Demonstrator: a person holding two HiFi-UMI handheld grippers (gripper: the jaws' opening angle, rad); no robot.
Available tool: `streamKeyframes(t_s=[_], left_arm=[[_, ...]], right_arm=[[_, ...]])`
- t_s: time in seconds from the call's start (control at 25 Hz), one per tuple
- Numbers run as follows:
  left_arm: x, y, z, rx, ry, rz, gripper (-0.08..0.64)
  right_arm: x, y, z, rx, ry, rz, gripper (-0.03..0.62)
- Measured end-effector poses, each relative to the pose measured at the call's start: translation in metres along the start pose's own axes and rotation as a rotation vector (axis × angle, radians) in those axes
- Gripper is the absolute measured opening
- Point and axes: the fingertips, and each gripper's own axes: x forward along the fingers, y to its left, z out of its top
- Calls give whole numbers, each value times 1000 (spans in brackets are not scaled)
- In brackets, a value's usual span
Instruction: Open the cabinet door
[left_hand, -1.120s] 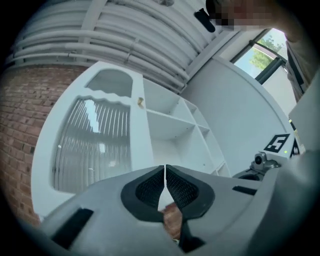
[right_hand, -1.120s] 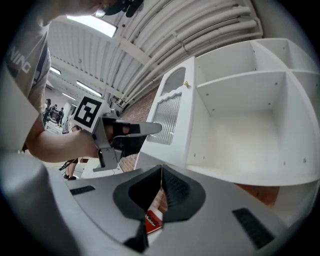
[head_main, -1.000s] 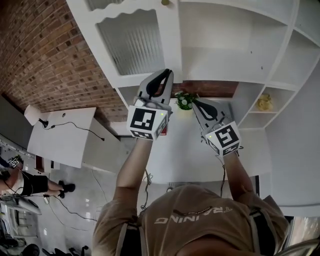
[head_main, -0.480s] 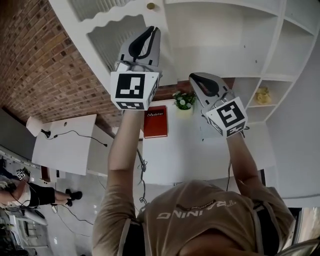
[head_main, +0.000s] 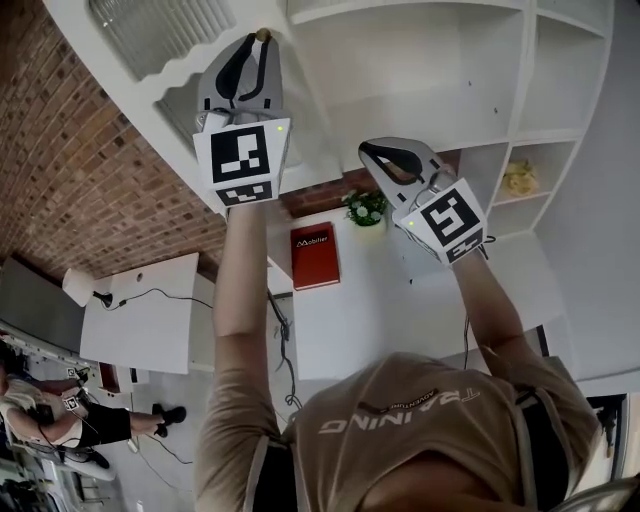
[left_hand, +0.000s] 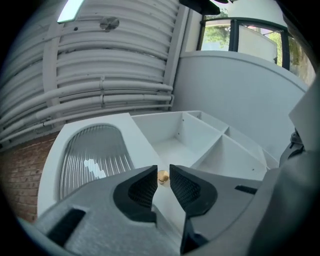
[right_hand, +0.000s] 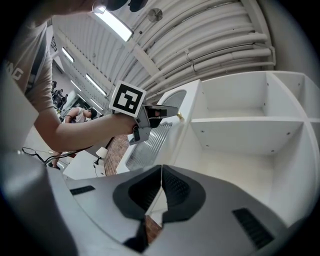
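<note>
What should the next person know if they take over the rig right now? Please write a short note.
Left gripper: open, raised to the cabinet door; the gold knob shows in the gap at its jaw tips, not clamped.
Right gripper: shut, empty, in front of the open shelves.
Done: approach to the knob. The door looks shut.
Left: close on the knob, then pull the door open.

A red book (head_main: 315, 254) lies on the white counter (head_main: 385, 305), near a small plant (head_main: 365, 206); a brick wall (head_main: 85, 165) stands left.
</note>
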Motion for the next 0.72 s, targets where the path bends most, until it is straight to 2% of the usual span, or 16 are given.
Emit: streamKeyframes(t_s=[0.12, 0.28, 0.44, 0.72], left_arm=[[8, -2, -4, 45, 29, 4, 89], [20, -4, -7, 63, 33, -6, 89], [24, -2, -8, 123, 59, 23, 72], [25, -3, -11, 72, 33, 35, 64]], right_arm=[[-3, -2, -3, 1, 0, -1, 12], [-5, -5, -13, 14, 14, -8, 12], [-11, -6, -25, 28, 27, -14, 12], [-17, -9, -53, 114, 34, -24, 14]])
